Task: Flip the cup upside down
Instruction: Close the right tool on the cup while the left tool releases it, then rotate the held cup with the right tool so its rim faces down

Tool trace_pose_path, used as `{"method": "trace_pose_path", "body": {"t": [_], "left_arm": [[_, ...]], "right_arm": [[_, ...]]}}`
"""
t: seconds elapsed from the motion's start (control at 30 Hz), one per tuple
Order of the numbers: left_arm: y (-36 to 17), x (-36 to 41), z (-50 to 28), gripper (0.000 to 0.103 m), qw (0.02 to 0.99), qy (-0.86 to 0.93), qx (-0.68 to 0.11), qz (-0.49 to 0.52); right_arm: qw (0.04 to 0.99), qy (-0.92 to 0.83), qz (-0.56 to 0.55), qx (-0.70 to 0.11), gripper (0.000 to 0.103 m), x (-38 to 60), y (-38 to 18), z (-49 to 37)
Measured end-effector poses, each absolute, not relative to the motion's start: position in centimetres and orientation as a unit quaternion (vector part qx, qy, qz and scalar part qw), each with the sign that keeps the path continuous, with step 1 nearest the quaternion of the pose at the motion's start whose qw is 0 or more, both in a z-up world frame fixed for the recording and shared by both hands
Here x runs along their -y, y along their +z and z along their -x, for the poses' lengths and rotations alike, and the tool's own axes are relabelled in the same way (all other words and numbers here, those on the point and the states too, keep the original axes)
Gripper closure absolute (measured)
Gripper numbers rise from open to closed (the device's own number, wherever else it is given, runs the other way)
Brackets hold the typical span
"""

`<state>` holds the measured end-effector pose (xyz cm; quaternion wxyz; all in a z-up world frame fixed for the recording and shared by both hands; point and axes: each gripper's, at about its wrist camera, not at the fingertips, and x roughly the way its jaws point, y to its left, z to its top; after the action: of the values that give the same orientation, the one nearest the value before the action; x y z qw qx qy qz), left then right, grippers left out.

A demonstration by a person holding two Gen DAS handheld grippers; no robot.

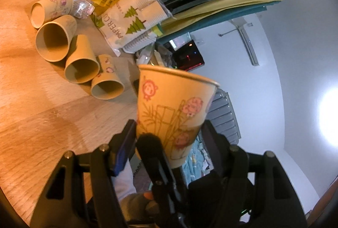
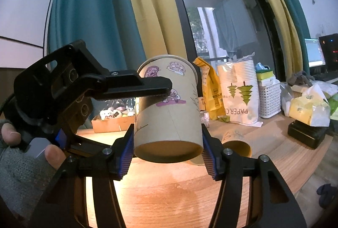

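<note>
A tan paper cup with cartoon drawings (image 1: 171, 109) (image 2: 169, 114) is held in the air above the wooden table (image 1: 42, 122). My left gripper (image 1: 169, 133) is shut on its base end; in the right wrist view that gripper (image 2: 156, 86) reaches in from the left and clamps the cup's upper part. My right gripper (image 2: 168, 143) is shut on the cup's rim end, blue pads (image 2: 126, 154) pressed on both sides. In the right wrist view the open mouth faces down toward me.
Several paper cups (image 1: 82, 67) lie on their sides on the table's left. A paper-cup bag (image 1: 126, 23) (image 2: 240, 92), a yellow pouch (image 2: 209, 90), a white basket (image 2: 269, 99) and a black box (image 2: 306, 133) stand behind. One cup (image 2: 238, 143) lies behind the held cup.
</note>
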<state>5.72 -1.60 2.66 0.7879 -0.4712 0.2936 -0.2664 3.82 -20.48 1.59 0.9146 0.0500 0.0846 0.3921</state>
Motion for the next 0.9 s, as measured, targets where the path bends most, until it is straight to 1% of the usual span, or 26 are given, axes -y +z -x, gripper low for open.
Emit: {"method": "trace_pose_path", "body": {"t": [0.17,0.2,0.23,0.3,0.37,0.53,0.67,0.77,0.8,0.9], "left_arm": [[2.3,1.0,-5.5,0.037,0.784,-0.274,-0.295,0.473],[2.3,0.9,-5.5,0.035,0.785,-0.273,-0.295,0.471],[2.3,0.7,-5.4,0.032,0.788,-0.272,-0.295,0.468],[2.3,0.3,-5.2,0.015,0.795,-0.261,-0.294,0.462],[2.3,-0.4,-5.0,0.010,0.795,-0.258,-0.290,0.465],[2.7,-1.7,-3.9,0.010,0.819,-0.239,-0.289,0.435],[4.2,-3.0,-1.0,0.010,0.887,-0.179,-0.265,0.333],[5.0,-3.4,1.5,0.008,0.944,-0.079,-0.243,0.210],[5.0,-3.3,1.8,0.004,0.953,-0.055,-0.238,0.180],[4.4,-3.5,2.8,0.004,0.967,0.005,-0.231,0.106]], "right_arm": [[0.911,0.400,-0.035,-0.091,0.044,20.0,1.6,-3.6],[0.911,0.401,-0.033,-0.092,0.044,19.8,1.6,-3.6],[0.910,0.403,-0.028,-0.093,0.044,19.6,1.6,-3.5],[0.909,0.404,-0.019,-0.096,0.044,19.2,1.6,-3.3],[0.908,0.406,-0.014,-0.102,0.044,18.8,1.5,-3.3],[0.900,0.416,0.002,-0.127,0.044,17.7,1.7,-3.8],[0.875,0.446,0.040,-0.184,0.044,16.5,2.7,-5.5],[0.853,0.462,0.100,-0.220,0.044,14.6,3.4,-6.2],[0.844,0.467,0.123,-0.232,0.044,13.8,3.5,-6.3],[0.807,0.482,0.189,-0.283,0.044,11.1,3.6,-6.8]]}}
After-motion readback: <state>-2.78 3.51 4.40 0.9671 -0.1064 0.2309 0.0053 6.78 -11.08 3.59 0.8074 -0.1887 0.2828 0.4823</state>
